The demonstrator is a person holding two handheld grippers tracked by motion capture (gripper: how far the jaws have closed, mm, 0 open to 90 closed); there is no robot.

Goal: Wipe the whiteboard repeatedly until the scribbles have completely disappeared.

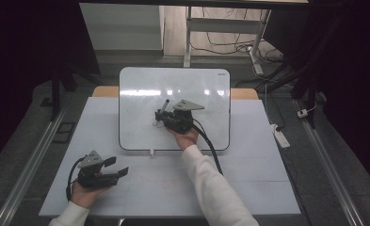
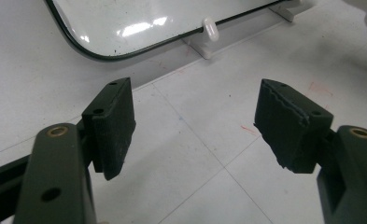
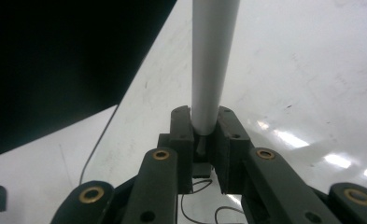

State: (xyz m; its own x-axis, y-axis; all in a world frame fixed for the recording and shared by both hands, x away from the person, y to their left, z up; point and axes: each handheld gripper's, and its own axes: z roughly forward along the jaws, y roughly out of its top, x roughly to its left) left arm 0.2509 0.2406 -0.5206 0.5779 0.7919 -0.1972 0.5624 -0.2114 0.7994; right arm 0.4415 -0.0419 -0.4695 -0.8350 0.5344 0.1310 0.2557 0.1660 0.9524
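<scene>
Left gripper (image 1: 114, 167): nearest item, resting on the table (image 1: 248, 188) well short of the whiteboard (image 1: 140, 89); jaws wide apart, nothing between them, apparently parked while the other hand works.

Right gripper (image 1: 163, 116): over the whiteboard's middle; jaws clamped on a marker (image 3: 212, 60), barrel pointing away from the hand, probably held so for writing.

Marker: tip end cut off in the right gripper view and too small in the high view; contact with the whiteboard cannot be told.

Whiteboard: faint strokes beside the right gripper, illegible; glare masks part of its surface.
</scene>
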